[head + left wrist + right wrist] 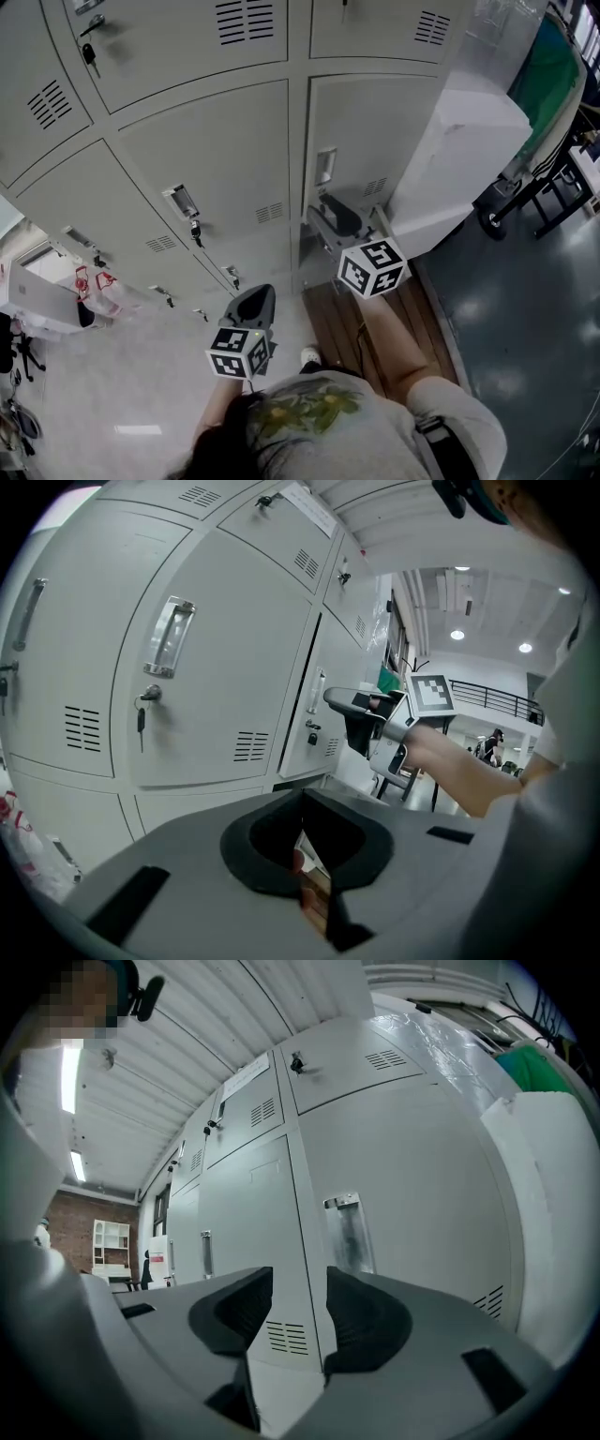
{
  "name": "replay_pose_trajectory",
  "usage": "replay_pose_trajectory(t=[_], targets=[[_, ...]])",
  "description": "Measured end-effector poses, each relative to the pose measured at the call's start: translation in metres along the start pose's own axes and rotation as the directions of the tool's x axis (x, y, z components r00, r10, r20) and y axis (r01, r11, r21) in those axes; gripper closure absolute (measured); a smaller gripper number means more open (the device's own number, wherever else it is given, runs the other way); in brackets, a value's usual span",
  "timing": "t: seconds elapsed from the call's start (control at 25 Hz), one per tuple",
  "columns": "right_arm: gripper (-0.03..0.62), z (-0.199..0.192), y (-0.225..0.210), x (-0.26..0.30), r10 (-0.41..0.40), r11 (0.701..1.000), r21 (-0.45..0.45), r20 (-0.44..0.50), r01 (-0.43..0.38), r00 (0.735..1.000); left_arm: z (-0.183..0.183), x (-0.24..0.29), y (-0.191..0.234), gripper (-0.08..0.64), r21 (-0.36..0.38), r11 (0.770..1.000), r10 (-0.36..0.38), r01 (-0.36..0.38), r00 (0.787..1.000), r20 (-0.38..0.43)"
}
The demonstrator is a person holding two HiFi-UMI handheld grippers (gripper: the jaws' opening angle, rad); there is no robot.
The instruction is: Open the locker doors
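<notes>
Tall locker door (412, 1204) facing right gripper (300, 1288), handle (349, 1232) vertical, fingers (370, 1321) apart

The right gripper (335, 216) faces the right locker door (384, 131), the left gripper (253, 302) the neighbouring left door (225, 159).

Claws counted were two, left claw (253, 298) and right claw (330, 208). There were also two marker cubes, left marker cube (239, 353) and right marker cube (372, 266). Nearest the right claw stood four locker doors (412, 1176) in a two-by-two block, with one recessed handle (347, 1232) on the lower right one. On the floor were one white block (459, 159) and one wooden board (337, 323); hanging keys clearly made out were two, upper key (90, 58) and lower key (195, 230).
</notes>
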State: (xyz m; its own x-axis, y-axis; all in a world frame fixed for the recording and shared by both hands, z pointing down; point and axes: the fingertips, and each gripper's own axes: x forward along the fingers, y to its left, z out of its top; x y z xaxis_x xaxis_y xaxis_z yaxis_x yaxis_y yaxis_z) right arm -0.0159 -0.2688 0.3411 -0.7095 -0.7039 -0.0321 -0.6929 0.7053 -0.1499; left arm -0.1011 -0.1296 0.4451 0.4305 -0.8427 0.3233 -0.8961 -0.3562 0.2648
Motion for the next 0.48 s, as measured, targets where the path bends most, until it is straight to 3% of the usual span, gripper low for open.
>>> replay_pose_trajectory(t=[0.48], targets=[[0.416,0.009,-0.029,0.039,-0.086,0.994,-0.062,-0.025,0.085,0.996,0.009,0.015,0.007,0.529,-0.004,1.0,-0.007,0.007,1.0,0.012]])
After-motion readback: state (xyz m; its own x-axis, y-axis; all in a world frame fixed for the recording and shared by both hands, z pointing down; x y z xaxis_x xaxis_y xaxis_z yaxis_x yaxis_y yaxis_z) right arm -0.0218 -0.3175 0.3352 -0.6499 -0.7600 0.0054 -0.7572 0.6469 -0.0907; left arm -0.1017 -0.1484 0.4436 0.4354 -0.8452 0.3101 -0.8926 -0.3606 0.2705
